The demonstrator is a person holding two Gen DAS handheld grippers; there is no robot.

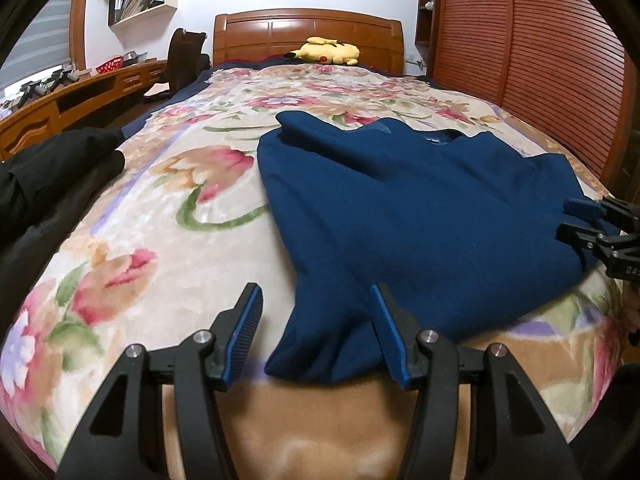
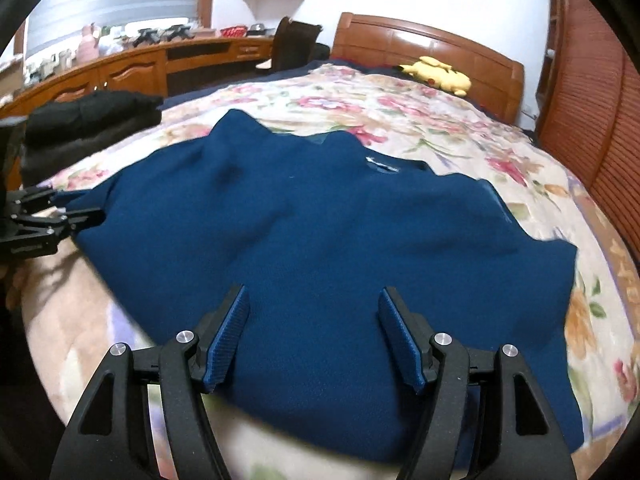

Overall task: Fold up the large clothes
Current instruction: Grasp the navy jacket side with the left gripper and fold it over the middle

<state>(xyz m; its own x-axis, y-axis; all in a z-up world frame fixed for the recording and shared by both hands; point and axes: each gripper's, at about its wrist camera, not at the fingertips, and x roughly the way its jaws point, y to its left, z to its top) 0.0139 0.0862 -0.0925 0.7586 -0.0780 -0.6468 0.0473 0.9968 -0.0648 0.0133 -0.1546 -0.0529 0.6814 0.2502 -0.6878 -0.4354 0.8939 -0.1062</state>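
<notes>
A dark blue sweater lies spread, collar away from me, on the bed's floral blanket. My left gripper is open low over the near left corner. A blue sleeve end lies between its fingers, and the pads do not press on it. My right gripper is open just above the sweater near its lower hem, with fabric under both fingers. Each gripper shows in the other's view: the right one at the sweater's right edge, the left one at its left tip.
Folded black clothes lie at the bed's left edge. A yellow plush toy rests by the wooden headboard. A long wooden desk runs along the left wall; slatted wardrobe doors stand on the right.
</notes>
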